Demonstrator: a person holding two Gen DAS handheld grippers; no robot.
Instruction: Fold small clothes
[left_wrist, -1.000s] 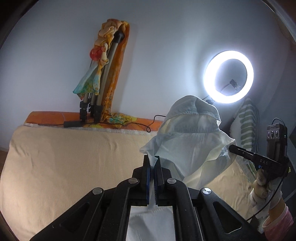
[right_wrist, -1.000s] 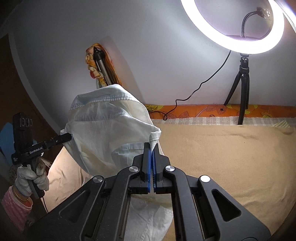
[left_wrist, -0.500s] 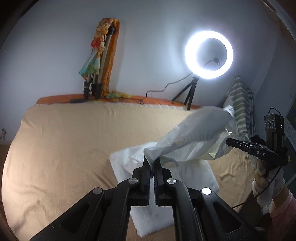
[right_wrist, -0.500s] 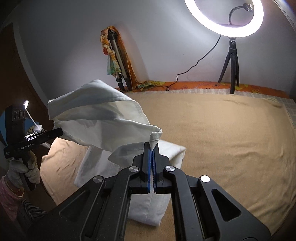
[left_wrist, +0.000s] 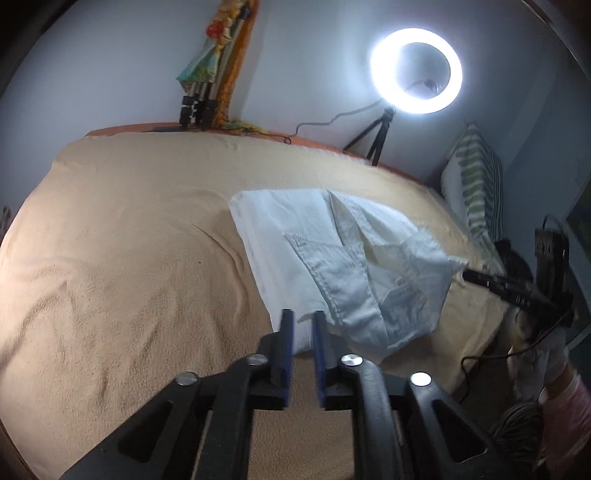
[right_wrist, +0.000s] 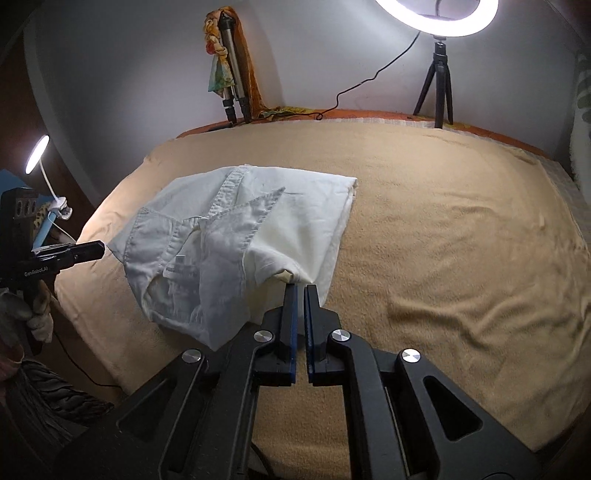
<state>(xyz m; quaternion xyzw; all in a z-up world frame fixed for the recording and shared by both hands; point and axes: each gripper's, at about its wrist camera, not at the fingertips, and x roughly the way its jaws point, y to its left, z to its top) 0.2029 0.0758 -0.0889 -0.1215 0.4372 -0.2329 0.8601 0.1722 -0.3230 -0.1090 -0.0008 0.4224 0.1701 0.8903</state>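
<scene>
A small white garment (left_wrist: 332, 266) lies folded over on the beige blanket (left_wrist: 129, 258); it also shows in the right wrist view (right_wrist: 258, 229). My left gripper (left_wrist: 302, 317) is open, its fingers straddling the garment's near corner without pinching it. My right gripper (right_wrist: 300, 290) is slightly open, right at the garment's near edge, with no cloth between the pads. The right gripper shows at the garment's right corner in the left wrist view (left_wrist: 476, 275). The left gripper shows at the garment's left corner in the right wrist view (right_wrist: 98, 251).
A lit ring light on a small tripod (left_wrist: 415, 70) stands at the back of the bed, its cable trailing left. Folded tripods draped with coloured cloth (left_wrist: 207, 74) lean on the wall. A striped pillow (left_wrist: 476, 184) lies at the right. A desk lamp (right_wrist: 37, 155) glows beyond the bed's left edge.
Both grippers came down from holding the garment up in the air. The garment now lies folded on the blanket, and both grippers have opened and let it go.
</scene>
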